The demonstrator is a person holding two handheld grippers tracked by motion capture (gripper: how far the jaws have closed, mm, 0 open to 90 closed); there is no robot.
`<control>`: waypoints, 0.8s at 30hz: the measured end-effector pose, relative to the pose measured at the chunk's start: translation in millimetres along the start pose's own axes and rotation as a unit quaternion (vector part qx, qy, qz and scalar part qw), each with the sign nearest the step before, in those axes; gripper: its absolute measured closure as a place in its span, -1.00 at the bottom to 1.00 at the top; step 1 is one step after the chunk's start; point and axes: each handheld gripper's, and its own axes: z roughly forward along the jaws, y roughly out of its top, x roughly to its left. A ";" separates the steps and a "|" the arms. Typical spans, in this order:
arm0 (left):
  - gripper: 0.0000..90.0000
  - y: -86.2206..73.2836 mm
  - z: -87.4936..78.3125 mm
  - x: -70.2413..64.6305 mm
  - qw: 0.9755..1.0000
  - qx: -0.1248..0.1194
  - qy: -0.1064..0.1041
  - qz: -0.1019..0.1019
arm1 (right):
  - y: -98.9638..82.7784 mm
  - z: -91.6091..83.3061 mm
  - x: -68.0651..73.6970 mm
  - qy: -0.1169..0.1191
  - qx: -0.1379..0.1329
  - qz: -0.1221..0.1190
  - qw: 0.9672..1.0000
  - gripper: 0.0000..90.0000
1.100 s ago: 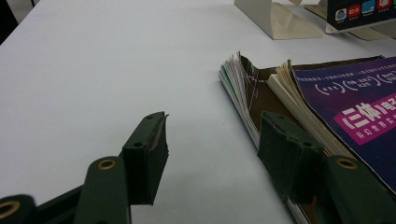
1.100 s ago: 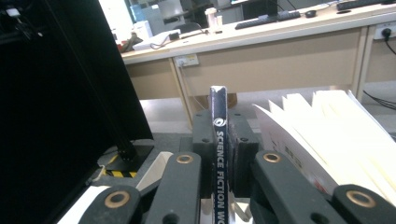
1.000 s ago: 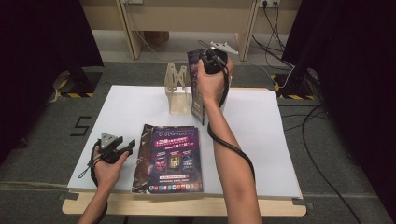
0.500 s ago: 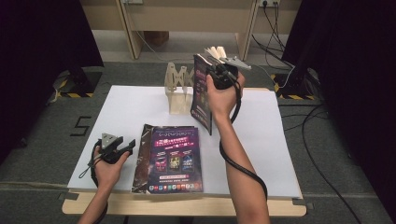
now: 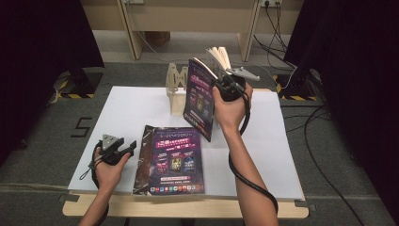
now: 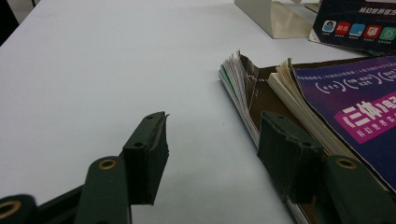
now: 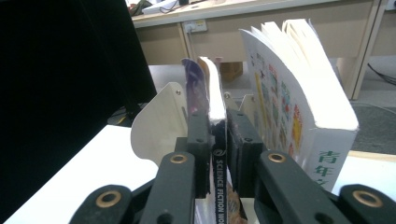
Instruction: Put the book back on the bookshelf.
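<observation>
My right gripper point(image 5: 217, 80) point(image 7: 218, 119) holds a purple science fiction magazine point(image 5: 197, 101) point(image 7: 217, 88) upright by its spine, right of a cream wooden rack point(image 5: 175, 89) point(image 7: 159, 121). Its jaws have just been opening, but both pads still touch the magazine between them. A white book point(image 5: 219, 56) point(image 7: 299, 93) with fanned pages stands just outside the right jaw. A stack of magazines point(image 5: 174, 160) point(image 6: 336, 107) lies flat near the front edge. My left gripper point(image 5: 128, 147) point(image 6: 210, 144) rests open on the table, left of that stack, with nothing between its jaws.
A white sheet point(image 5: 131, 108) covers the tabletop, with bare room at left and right. Desk legs and cables point(image 5: 324, 127) lie on the grey floor beyond and to the right. Dark curtains stand at both sides.
My right hand has carried the upright purple magazine away from the rack, to the right and slightly nearer. The left hand has stayed put.
</observation>
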 end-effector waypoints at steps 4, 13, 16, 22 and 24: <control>-0.08 0.0 0.0 0.1 1.000 0.000 0.000 -0.001 | 3.1 2.8 1.2 -0.001 0.008 -0.002 1.000 0.73; -0.08 0.0 0.1 0.4 1.000 0.000 -0.001 -0.002 | 5.7 14.0 -1.5 -0.016 0.025 -0.004 1.000 0.63; -0.08 0.0 0.1 0.2 1.000 0.000 -0.001 -0.002 | 5.6 14.7 -2.5 -0.022 0.025 -0.001 0.999 0.63; -0.08 0.0 0.0 0.1 1.000 0.000 -0.001 0.000 | 7.5 17.9 -3.9 -0.026 0.026 0.008 0.999 0.60; -0.08 0.0 0.1 0.0 1.000 0.000 -0.001 0.000 | 8.3 20.1 -4.8 -0.030 0.027 0.008 0.999 0.59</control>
